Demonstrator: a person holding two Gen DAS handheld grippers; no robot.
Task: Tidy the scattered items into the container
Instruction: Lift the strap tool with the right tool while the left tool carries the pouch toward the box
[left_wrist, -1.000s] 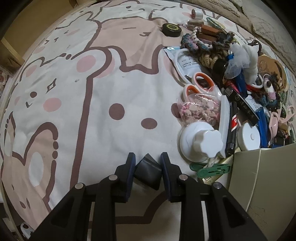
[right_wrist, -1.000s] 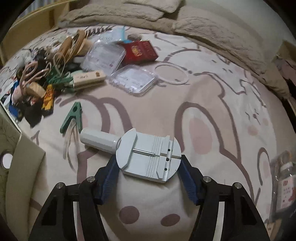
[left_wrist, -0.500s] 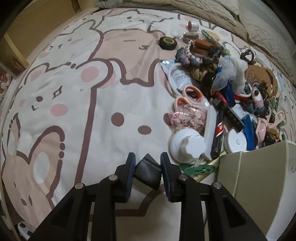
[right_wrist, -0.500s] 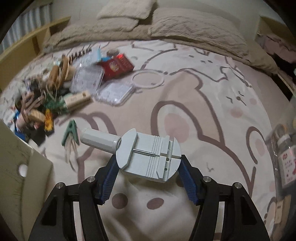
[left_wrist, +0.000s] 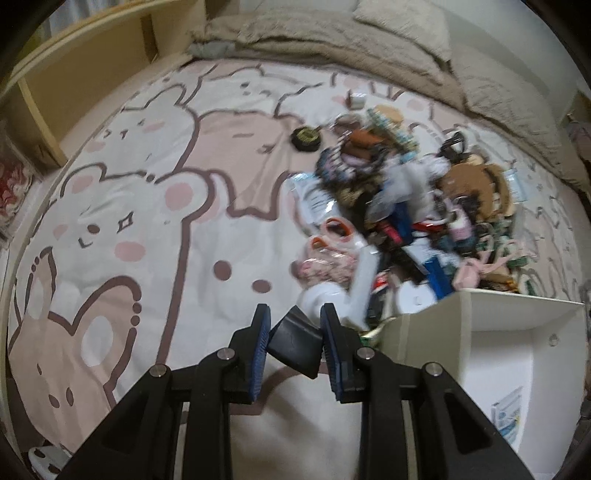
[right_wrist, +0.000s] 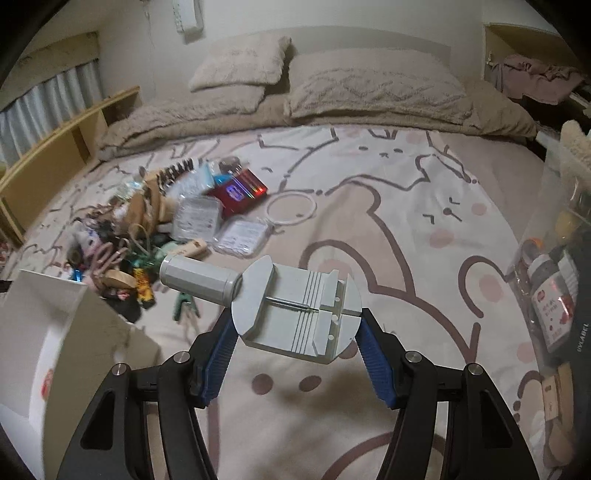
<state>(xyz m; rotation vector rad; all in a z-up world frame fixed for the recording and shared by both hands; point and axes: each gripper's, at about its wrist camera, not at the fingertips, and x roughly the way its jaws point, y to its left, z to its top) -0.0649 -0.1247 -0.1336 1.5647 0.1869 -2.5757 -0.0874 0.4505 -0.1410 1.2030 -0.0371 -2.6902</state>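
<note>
My left gripper (left_wrist: 294, 322) is shut on a small black wedge-shaped piece (left_wrist: 294, 341) and holds it above the bed, just left of the white open box (left_wrist: 517, 306). My right gripper (right_wrist: 297, 326) is shut on a grey watch-link tool (right_wrist: 295, 308) with a cylindrical handle, held above the bed. The box's white flap (right_wrist: 48, 295) shows at the lower left of the right wrist view. A pile of scattered items (left_wrist: 406, 206) lies beyond the box.
Two clear plastic cases (right_wrist: 218, 221), a red packet (right_wrist: 238, 192), a white ring (right_wrist: 291, 208) and a green clip (right_wrist: 184, 304) lie on the bear-print sheet. Pillows (right_wrist: 369, 88) lie at the head. A bag with jars (right_wrist: 554, 295) stands at the right. A wooden shelf (left_wrist: 74, 74) runs along the left.
Both grippers have risen with their loads. The left one has moved toward the box, whose open inside now shows. The right view has tilted up toward the pillows.
</note>
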